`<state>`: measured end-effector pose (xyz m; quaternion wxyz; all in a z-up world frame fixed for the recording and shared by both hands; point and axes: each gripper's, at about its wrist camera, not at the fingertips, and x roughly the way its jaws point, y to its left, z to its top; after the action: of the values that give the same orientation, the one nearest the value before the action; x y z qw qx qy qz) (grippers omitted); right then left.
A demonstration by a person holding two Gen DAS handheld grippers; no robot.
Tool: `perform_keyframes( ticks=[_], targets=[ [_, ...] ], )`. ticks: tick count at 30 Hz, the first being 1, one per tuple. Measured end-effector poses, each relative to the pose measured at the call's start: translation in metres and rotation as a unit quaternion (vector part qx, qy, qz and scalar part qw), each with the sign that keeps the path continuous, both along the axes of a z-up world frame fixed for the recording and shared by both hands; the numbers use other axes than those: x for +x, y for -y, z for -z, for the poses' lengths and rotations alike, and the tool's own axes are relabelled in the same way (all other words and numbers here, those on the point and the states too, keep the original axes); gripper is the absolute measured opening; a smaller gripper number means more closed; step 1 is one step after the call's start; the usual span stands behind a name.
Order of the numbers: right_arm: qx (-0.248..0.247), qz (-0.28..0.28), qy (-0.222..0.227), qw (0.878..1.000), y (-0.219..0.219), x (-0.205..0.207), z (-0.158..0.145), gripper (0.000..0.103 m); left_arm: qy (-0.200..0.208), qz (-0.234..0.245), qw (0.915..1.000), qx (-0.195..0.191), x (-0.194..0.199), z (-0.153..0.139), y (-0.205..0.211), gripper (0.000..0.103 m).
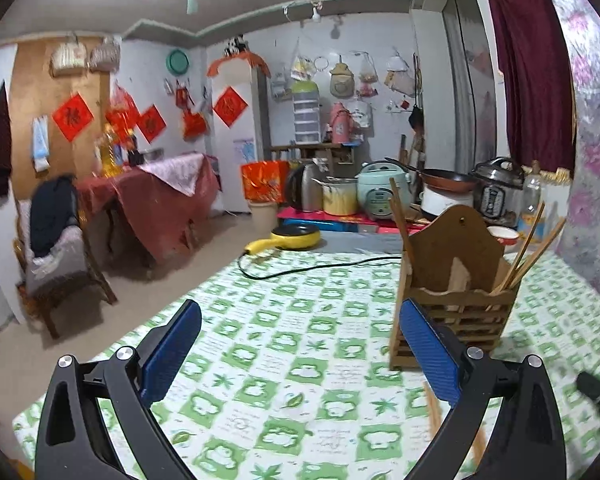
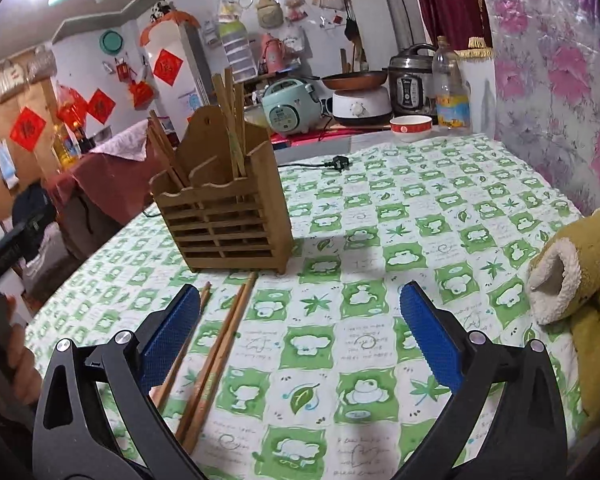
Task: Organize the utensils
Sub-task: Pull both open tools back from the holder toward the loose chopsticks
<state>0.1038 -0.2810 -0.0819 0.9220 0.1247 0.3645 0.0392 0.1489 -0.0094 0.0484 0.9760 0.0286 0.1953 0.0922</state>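
The wooden utensil holder (image 2: 224, 204) stands upright on the bench (image 2: 420, 208), which is covered with a green-and-white checked cloth, toward the bench's left edge as the right wrist view shows it. The holder has a tall arched back panel, slatted walls and a central divider forming two compartments. In the right wrist view, the right-hand compartment holds a bundle of chopsticks (image 2: 232, 116) standing nearly upright; roughly three can be counted. The left-hand compartment holds further chopsticks (image 2: 166, 148) leaning outward to the left; their exact count cannot be told. In the left wrist view the same holder (image 1: 456, 292) shows chopsticks leaning out at both sides.

Three loose chopsticks (image 2: 216, 356) lie flat on the cloth in front of the holder, toward the near edge of the bench: two side by side and touching, and one apart to their left, partly hidden behind the left finger of the right claw (image 2: 300, 344).

The right claw is spread wide and holds nothing. The left claw (image 1: 300, 352) is likewise spread wide and empty, with the holder just beyond its right finger.

One black power cord (image 1: 320, 268) with a plug lies across the far part of the bench. One plush toy (image 2: 576, 280) rests at the right edge.
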Motion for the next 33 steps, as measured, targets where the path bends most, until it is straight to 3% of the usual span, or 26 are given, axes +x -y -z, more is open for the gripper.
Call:
perform_keyframes(
  ticks=[2, 11, 29, 33],
  targets=[
    [-0.005, -0.008, 0.0, 1.0, -0.005, 0.0, 0.0, 0.097, -0.001, -0.001, 0.9999, 0.011, -0.003, 0.003, 0.004, 0.097],
    [-0.122, -0.065, 0.006, 0.99, -0.05, -0.008, 0.007, 0.097, 0.003, -0.001, 0.9992, 0.04, -0.011, 0.012, 0.014, 0.097],
    [-0.133, -0.078, -0.032, 0.988, -0.055, -0.003, 0.019, 0.097, -0.002, 0.007, 0.9985, 0.055, -0.013, 0.017, 0.02, 0.097],
    [-0.132, -0.072, -0.051, 0.987, -0.053, 0.002, 0.025, 0.097, -0.04, 0.031, 0.9973, 0.053, -0.004, 0.026, 0.023, 0.097]
  ],
)
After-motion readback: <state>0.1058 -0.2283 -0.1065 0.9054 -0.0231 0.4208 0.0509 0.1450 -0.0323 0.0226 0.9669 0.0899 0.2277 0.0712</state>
